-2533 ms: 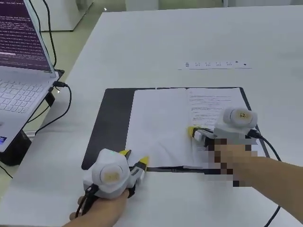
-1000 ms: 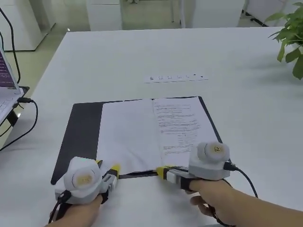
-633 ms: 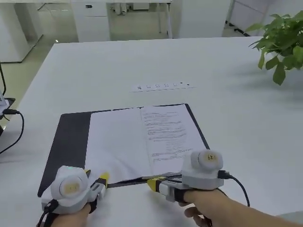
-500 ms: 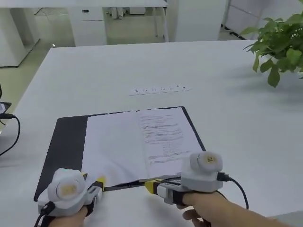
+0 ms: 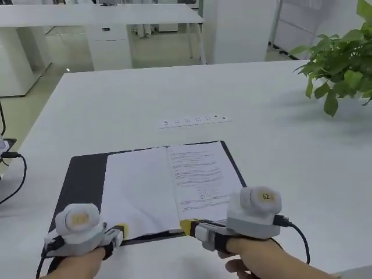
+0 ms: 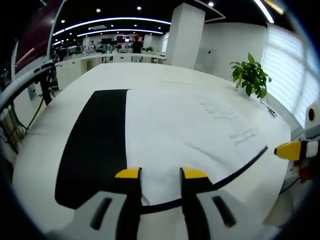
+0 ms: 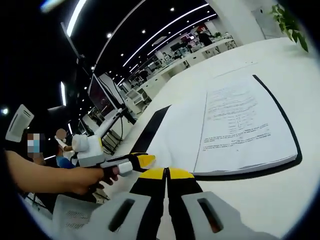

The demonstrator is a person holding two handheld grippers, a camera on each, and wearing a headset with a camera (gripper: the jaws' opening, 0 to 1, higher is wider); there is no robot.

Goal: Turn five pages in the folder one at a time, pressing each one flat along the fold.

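Looking at this one, the folder (image 5: 87,174) lies open on the white table (image 5: 174,87), right in front of the person, black cover showing on the left, a blank page (image 5: 139,186) next to it and the printed page (image 5: 200,174) on the right of the fold (image 5: 172,186).

Both grippers sit at the near edge, my guess is so nothing blocks the sheets between turns. The left gripper (image 5: 118,232) hangs by the blank page's near edge. In the left gripper view its jaws stand a modest gap apart over the paper with nothing between them, so it (image 6: 161,174) seems ready to steady or pin that side. The right gripper (image 5: 187,226) points leftward just off the folder's near edge, close to the foot of the fold. In the right gripper view its yellow tips (image 7: 166,173) are pressed together on nothing, which fits a pressing tool more than a grabbing one.

Compared with 2.5 s ago: the right gripper was up on the paper beside the fold, now it's off the folder at the table edge side. The left one has barely budged. The plant (image 5: 340,58) coming into view is just the head tilting up.
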